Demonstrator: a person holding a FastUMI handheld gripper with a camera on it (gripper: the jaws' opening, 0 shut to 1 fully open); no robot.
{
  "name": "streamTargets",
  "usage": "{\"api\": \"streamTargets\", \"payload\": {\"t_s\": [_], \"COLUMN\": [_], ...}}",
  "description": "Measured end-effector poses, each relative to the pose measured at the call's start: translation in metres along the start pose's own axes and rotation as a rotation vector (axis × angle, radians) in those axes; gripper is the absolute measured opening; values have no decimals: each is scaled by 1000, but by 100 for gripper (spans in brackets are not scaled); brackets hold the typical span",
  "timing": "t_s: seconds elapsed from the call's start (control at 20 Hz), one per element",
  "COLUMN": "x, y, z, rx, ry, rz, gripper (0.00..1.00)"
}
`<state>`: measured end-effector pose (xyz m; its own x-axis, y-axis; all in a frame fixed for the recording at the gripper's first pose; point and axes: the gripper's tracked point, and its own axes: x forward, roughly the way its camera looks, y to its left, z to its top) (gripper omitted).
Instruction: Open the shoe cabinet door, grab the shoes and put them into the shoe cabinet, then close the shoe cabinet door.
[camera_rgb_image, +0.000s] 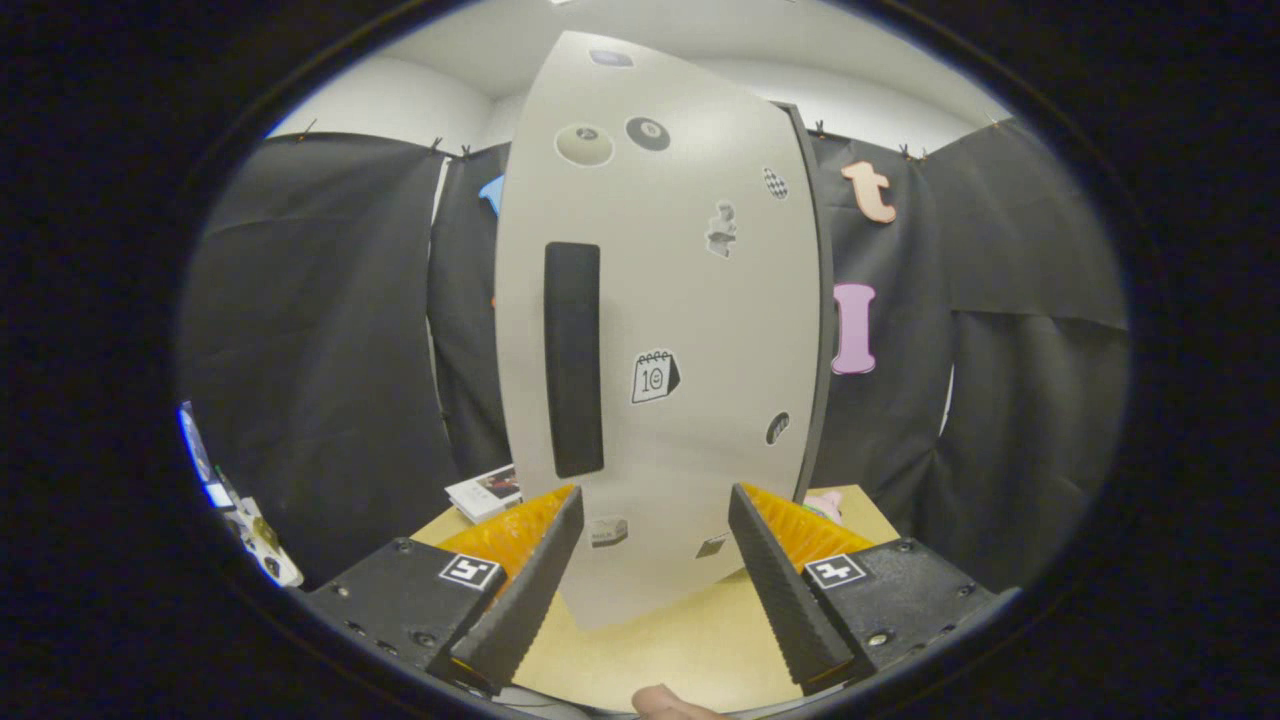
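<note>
A tall pale grey shoe cabinet (690, 300) stands on the wooden table just ahead of my fingers. Its door faces me, dotted with stickers, and carries a long black vertical handle (573, 358) on its left side. The door looks shut against the dark cabinet edge at its right. My gripper (655, 510) is open, with its two fingers spread either side of the door's lower part and not touching it. A bit of pink, possibly a shoe (826, 503), peeks out behind the cabinet's lower right corner.
The light wooden table (690, 640) runs under the cabinet. Some white booklets (487, 492) lie on it left of the cabinet. Black cloth walls close the booth behind and on both sides. A fingertip (668, 704) of the person shows at the bottom.
</note>
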<state>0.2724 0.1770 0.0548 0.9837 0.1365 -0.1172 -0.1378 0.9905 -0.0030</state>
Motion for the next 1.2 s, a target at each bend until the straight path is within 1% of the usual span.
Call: {"api": "streamTargets", "payload": {"t_s": [0.15, 0.35, 0.55, 0.65, 0.75, 0.85, 1.05, 1.2], "x": [-16, -37, -58, -69, -82, -94, -113, -124], "y": [8, 3, 1, -7, -12, -8, -2, -6], "z": [-7, -15, -26, -31, -34, -35, -45, -50], "rx": [16, 20, 32, 62, 63, 53, 21, -13], "ry": [-21, -42, -33, -37, -35, -57, -60, -62], "rz": [3, -13, -14, -30, -55, -47, -19, -26], "gripper": [96, 96, 96, 96, 96, 96, 96, 97]}}
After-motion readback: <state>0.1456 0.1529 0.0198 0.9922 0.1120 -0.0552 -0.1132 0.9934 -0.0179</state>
